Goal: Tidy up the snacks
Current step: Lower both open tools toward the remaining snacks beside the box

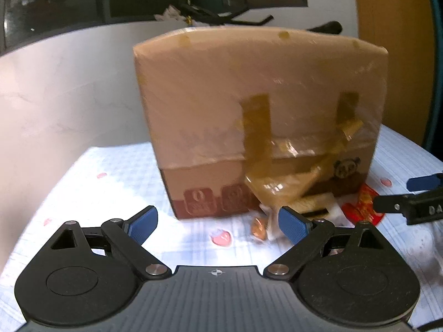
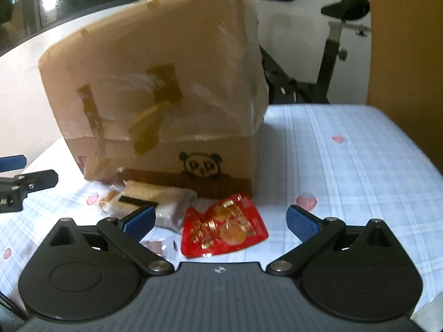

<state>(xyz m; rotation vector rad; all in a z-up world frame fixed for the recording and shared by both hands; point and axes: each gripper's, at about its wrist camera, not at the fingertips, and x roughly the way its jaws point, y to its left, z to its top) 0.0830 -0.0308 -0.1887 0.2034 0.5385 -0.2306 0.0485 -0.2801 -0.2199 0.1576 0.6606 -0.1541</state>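
— What did we have in front of us?

— A taped cardboard box (image 2: 155,88) with a panda stamp stood on the checked tablecloth (image 2: 360,152). At its foot lay a white-wrapped cracker pack (image 2: 155,199), beside it a red foil packet (image 2: 224,227), and a small clear-wrapped sweet (image 1: 260,225).

— And the tongs?

— Our left gripper (image 1: 218,221) and right gripper (image 2: 218,218) both gaped wide, holding nothing.

— The risk?

— We judged the slick, flat foil could slip from the pads, or a finger could nudge the snacks against the box.
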